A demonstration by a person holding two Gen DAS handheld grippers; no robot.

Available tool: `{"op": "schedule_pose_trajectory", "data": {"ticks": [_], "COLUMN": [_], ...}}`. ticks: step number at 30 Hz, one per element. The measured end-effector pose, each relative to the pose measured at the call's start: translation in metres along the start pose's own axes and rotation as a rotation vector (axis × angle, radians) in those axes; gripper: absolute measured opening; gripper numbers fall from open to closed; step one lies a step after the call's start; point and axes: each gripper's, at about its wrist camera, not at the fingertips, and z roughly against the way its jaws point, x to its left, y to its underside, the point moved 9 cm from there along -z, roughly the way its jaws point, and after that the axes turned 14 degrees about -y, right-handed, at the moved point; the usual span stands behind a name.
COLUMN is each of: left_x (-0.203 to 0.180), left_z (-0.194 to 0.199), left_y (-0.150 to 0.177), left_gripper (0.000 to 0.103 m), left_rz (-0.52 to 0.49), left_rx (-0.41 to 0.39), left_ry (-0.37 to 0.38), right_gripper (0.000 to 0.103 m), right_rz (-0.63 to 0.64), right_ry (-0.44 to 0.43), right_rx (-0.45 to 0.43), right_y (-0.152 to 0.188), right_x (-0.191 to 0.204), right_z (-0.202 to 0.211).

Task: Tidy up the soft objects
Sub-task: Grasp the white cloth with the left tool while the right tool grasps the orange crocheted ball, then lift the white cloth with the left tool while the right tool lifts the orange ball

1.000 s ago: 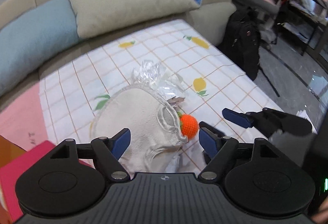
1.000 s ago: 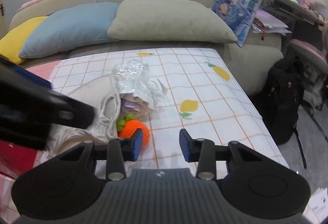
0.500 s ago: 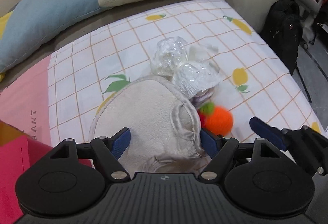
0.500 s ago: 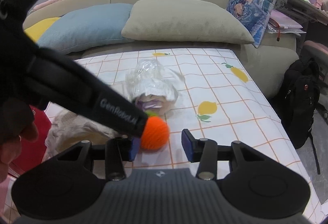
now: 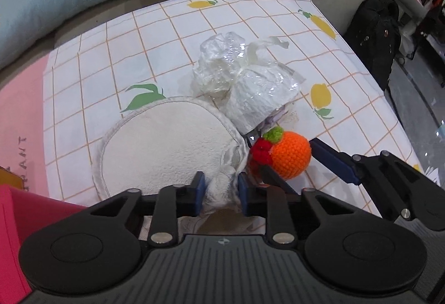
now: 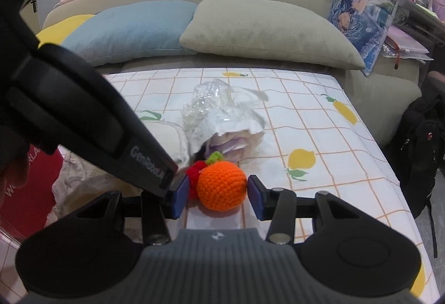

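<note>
A cream drawstring cloth bag [image 5: 164,142] lies on the lemon-print tablecloth [image 5: 250,14]. My left gripper [image 5: 219,190] is shut on the bag's bunched edge. An orange crocheted ball [image 6: 221,185] with red and green tufts sits at the bag's mouth. My right gripper [image 6: 217,194] straddles the ball with its pads close on both sides; it also shows in the left wrist view [image 5: 294,162]. A crinkled clear plastic bag [image 5: 244,78] with white and purple cloth in it lies just behind.
A sofa with blue [image 6: 130,26], beige [image 6: 264,28] and yellow cushions runs along the table's far side. A printed cushion [image 6: 364,12] and a black backpack [image 6: 420,142] are at the right. A red box [image 5: 11,226] sits at the near left.
My left gripper has closed onto the bag's edge. My right gripper has moved in around the orange ball, its pads now on either side of it.
</note>
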Motion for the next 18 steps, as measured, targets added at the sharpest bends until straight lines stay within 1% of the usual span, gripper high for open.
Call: {"op": "schedule_pose_trajectory", "data": {"ticks": [2, 3, 7, 9, 11, 14, 16, 18], "left_x": [0.003, 0.004, 0.01, 0.012, 0.014, 0.017, 0.018, 0.018], "left_z": [0.003, 0.006, 0.032, 0.05, 0.068, 0.096, 0.112, 0.127], "left_y": [-0.001, -0.002, -0.006, -0.008, -0.009, -0.008, -0.006, 0.003], "left_gripper": [0.018, 0.017, 0.016, 0.015, 0.015, 0.015, 0.015, 0.015], "left_rz": [0.016, 0.026, 0.053, 0.066, 0.063, 0.05, 0.051, 0.044], "left_rx": [-0.007, -0.015, -0.075, -0.111, -0.154, -0.216, -0.239, -0.254], "left_ry": [0.014, 0.025, 0.052, 0.073, 0.079, 0.099, 0.124, 0.15], "right_gripper": [0.041, 0.037, 0.036, 0.036, 0.036, 0.036, 0.036, 0.036], "right_rz": [-0.006, -0.019, -0.063, -0.07, -0.068, -0.052, -0.058, -0.093], "right_ry": [-0.006, -0.013, -0.036, -0.04, -0.048, -0.047, -0.053, -0.059], "right_rx": [0.001, -0.001, -0.01, -0.018, -0.026, -0.044, -0.056, -0.065], "right_y": [0.001, 0.0, -0.004, -0.005, -0.006, -0.007, -0.007, -0.006], "right_x": [-0.001, -0.002, -0.006, -0.007, -0.006, -0.004, -0.003, -0.004], "right_z": [0.001, 0.002, 0.007, 0.011, 0.016, 0.029, 0.041, 0.055]}}
